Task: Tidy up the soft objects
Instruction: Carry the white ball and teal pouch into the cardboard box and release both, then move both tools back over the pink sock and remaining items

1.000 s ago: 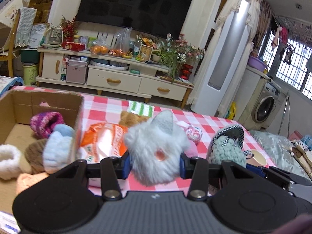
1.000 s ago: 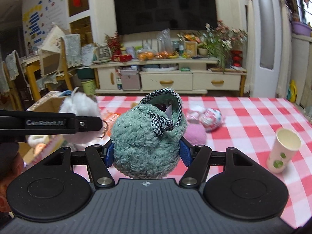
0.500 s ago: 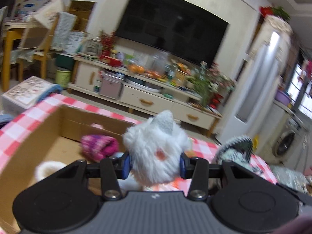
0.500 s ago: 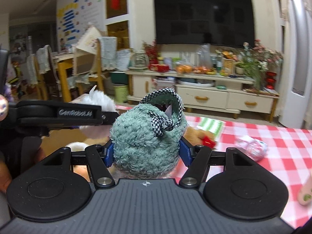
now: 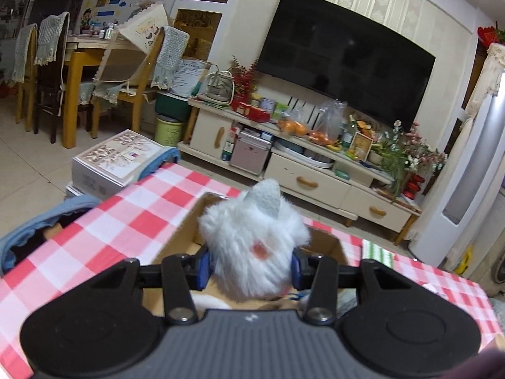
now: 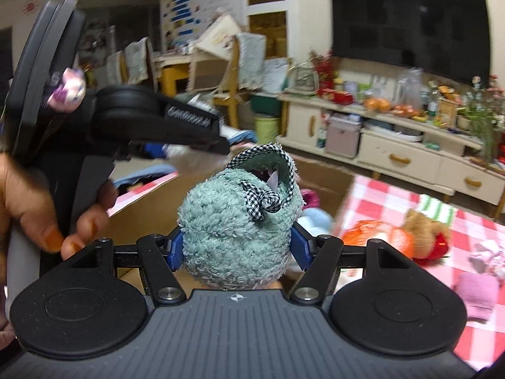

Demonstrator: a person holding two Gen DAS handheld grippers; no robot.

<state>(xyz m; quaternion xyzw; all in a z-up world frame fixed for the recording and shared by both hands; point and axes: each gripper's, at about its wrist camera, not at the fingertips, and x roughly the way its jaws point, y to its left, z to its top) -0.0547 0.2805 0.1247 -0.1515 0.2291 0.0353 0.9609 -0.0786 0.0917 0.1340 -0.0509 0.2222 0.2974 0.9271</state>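
**Both grippers loaded above the cardboard box**

The left gripper (image 5: 249, 267) has its blue pads pressed into a white furry toy (image 5: 254, 246), held over the cardboard box (image 5: 176, 243) that sits on the red-checked table (image 5: 135, 218). The right gripper (image 6: 236, 248) is clamped on a green fuzzy slipper (image 6: 233, 230) with a gingham bow, also above the box. Raised white lettering on the left gripper's side is too blurred to read. An orange packet (image 6: 375, 237) and brown teddy (image 6: 423, 224) lie on the cloth just beyond the box's right wall.
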